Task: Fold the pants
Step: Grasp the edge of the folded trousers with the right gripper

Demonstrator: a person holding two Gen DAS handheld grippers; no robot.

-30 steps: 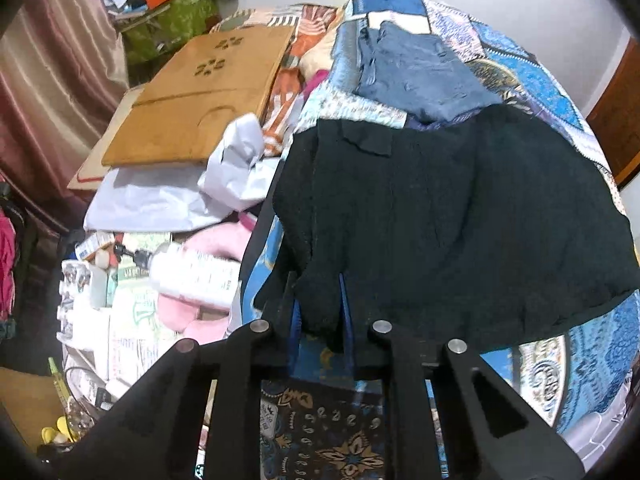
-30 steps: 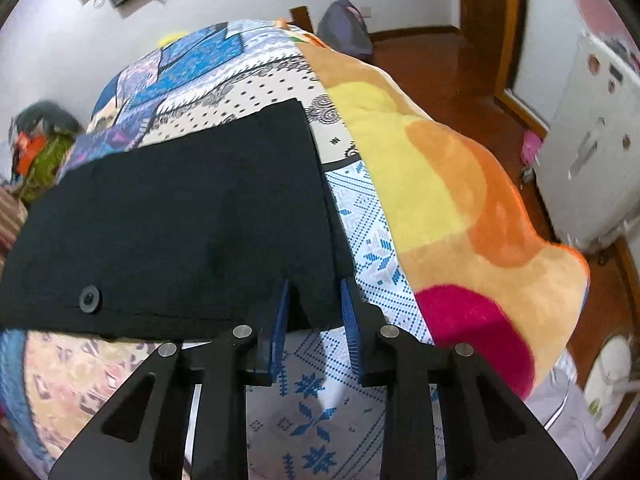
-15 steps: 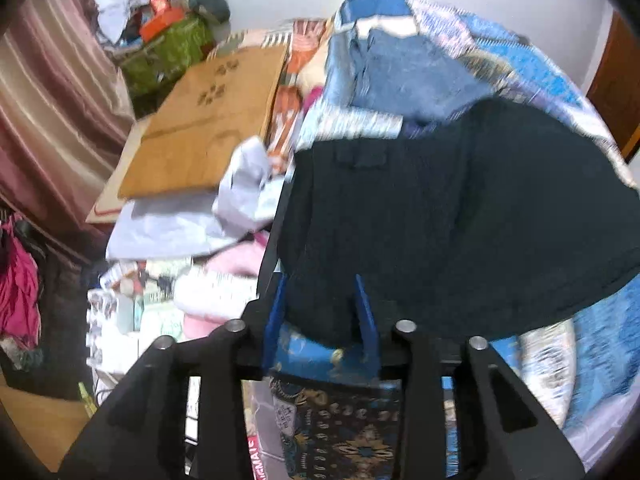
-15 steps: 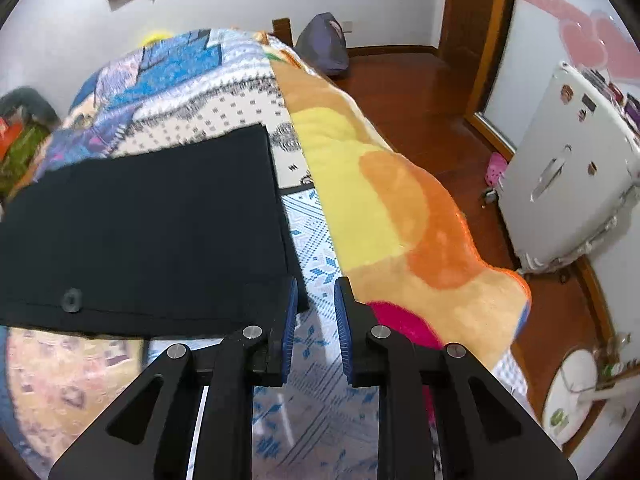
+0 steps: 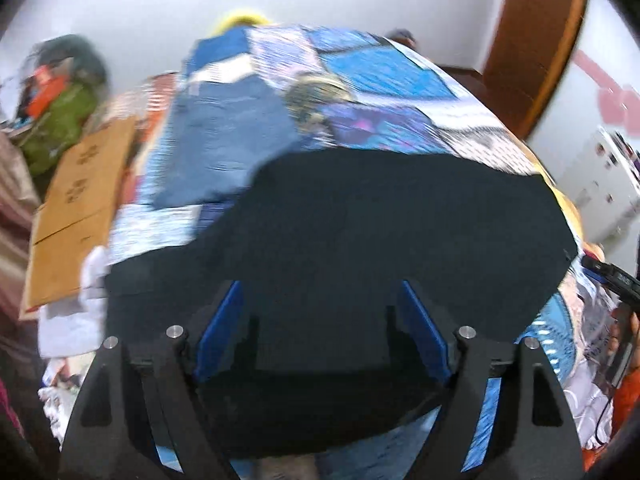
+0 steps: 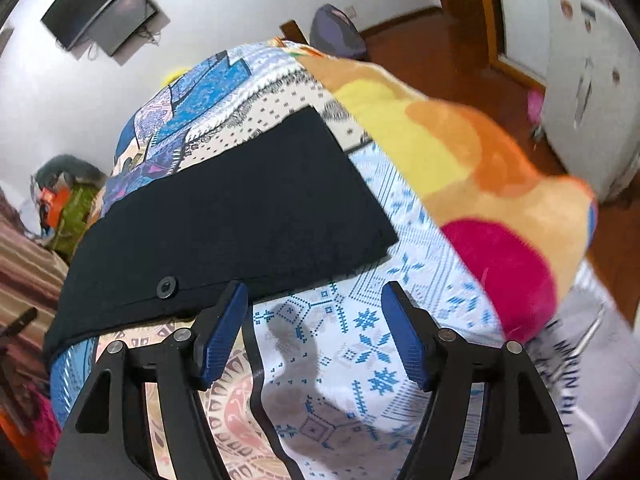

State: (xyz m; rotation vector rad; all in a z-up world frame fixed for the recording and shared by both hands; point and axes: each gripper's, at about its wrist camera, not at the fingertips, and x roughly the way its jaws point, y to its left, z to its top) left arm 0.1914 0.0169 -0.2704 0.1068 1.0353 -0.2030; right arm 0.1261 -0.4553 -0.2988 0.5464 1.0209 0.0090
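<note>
Jaws spread wide on both grippers, nothing between the blue pads. Left gripper (image 5: 320,312) low-centre of left wrist view, fingers splayed over near edge of black folded fabric pants (image 5: 360,240); contact w/ cloth can't be told, frame blurred. Pants fill centre of that view, flat on blue patchwork-print bedspread (image 5: 380,76). Folded blue denim garment (image 5: 224,136) upper left, just beyond pants, touching far edge. Brown cardboard sheet w/ paw cut-outs (image 5: 76,208) at left edge, beside bed.

Right gripper (image 6: 316,328) bottom-centre of right wrist view, released, over white-and-blue snowflake-pattern bedsheet (image 6: 400,320). Pants (image 6: 240,216) centre-left as neat dark rectangle, round black button (image 6: 166,286) near lower edge. Left pad tip overlaps pants' near hem in frame; right pad well clear. Yellow-orange-magenta fleece blanket (image 6: 460,160) right of pants, apart from them. Black wall-mounted screen (image 6: 104,8) upper left. White fridge-like cabinet (image 6: 592,80) far right.
</note>
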